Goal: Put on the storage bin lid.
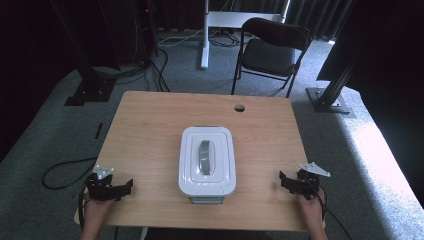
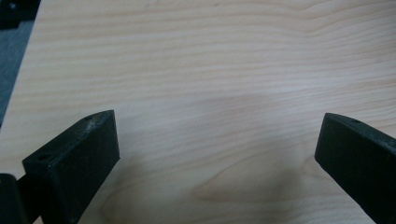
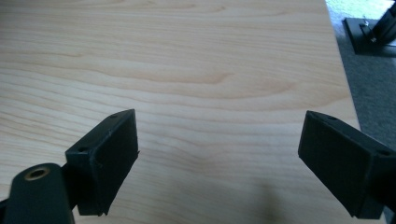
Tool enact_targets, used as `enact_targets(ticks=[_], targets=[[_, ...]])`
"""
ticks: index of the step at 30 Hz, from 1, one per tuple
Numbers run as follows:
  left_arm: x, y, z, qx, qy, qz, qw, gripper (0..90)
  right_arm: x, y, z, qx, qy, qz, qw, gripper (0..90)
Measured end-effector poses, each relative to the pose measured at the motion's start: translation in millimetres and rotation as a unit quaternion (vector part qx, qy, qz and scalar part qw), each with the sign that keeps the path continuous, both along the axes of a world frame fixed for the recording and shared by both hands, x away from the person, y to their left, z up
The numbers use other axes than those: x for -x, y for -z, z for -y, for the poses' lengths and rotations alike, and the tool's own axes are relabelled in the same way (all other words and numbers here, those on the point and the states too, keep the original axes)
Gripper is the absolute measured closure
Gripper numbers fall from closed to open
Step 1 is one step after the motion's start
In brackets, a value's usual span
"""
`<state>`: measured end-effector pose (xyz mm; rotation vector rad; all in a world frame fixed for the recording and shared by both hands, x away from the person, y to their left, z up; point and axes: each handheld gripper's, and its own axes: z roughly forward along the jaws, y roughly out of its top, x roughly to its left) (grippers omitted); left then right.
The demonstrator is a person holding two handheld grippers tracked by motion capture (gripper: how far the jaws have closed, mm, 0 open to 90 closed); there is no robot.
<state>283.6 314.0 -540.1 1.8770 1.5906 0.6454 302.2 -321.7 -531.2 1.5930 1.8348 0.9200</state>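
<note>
Looking down from the high view, we see a person's two hands at the near edge of a wooden table (image 1: 150, 125), each holding a gripper. The left gripper (image 1: 125, 187) sits at the near left corner and the right gripper (image 1: 285, 181) at the near right corner; both point inward, toward each other. Between them, well apart from either, a white lidded container (image 1: 207, 160) rests on the table, with a grey handle (image 1: 205, 156) along the middle of its lid.

In the left gripper view, we find the left gripper (image 2: 217, 154) with its jaws spread wide, bare wood grain between them and nothing held. In the right gripper view, the right gripper (image 3: 219, 158) likewise has its jaws spread wide over bare wood, and the table's edge and grey carpet (image 3: 369, 93) lie off to its right.

Beyond the table, ahead of both grippers, a black folding chair (image 1: 270, 52) stands on the carpet.
</note>
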Motion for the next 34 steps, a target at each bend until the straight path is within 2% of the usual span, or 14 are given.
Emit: enact_targets(ticks=[3,7,10,12,15,18,20,22,23,25,28,30,34], targets=[[0.2,1.0,-2.2,-0.008,-0.019,-0.012,0.9997,0.4,1.0,1.6,3.0,0.002,0.012,-0.008,0.9999,11.6],[-1.2,2.1,-3.8,-0.006,-0.036,-0.025,0.9990,0.3,3.1,5.1,6.2,0.004,0.023,-0.011,0.9997,11.6],[-1.9,2.3,-4.3,-0.003,-0.043,-0.029,0.9987,0.3,4.6,7.7,6.3,0.017,0.031,-0.014,0.9993,11.6],[-1.8,3.0,-4.6,-0.008,-0.048,-0.032,0.9983,0.3,4.8,9.8,5.2,0.025,0.035,-0.015,0.9990,11.6],[-1.0,3.4,-4.0,-0.012,-0.053,-0.031,0.9981,0.2,4.9,12.8,4.1,0.020,0.039,-0.016,0.9989,11.6],[-0.6,3.3,-4.9,-0.016,-0.062,-0.030,0.9975,0.2,4.5,13.9,2.9,0.030,0.045,-0.013,0.9985,11.5],[-0.3,3.5,-5.4,-0.013,-0.063,-0.030,0.9975,0.2,4.6,14.7,2.2,0.038,0.047,-0.011,0.9981,11.6],[0.5,3.7,-5.0,-0.001,-0.059,-0.025,0.9980,0.2,4.0,15.6,2.4,0.036,0.044,-0.014,0.9983,11.6],[0.5,3.9,-4.5,-0.002,-0.060,-0.023,0.9979,0.2,3.9,16.0,2.4,0.037,0.046,-0.011,0.9982,11.6],[0.4,4.2,-3.2,-0.005,-0.058,-0.018,0.9981,0.2,3.5,16.5,2.9,0.033,0.046,-0.009,0.9984,11.6],[0.2,3.3,-2.4,0.004,-0.058,-0.012,0.9982,0.2,2.7,16.8,4.0,0.028,0.045,-0.007,0.9986,11.6],[0.6,2.3,-2.7,0.008,-0.063,-0.001,0.9980,0.2,2.5,16.9,5.3,0.020,0.044,-0.007,0.9988,11.6],[-0.9,3.1,-2.9,0.009,-0.067,-0.004,0.9977,0.2,1.2,17.3,5.2,0.023,0.045,-0.014,0.9986,11.6]])
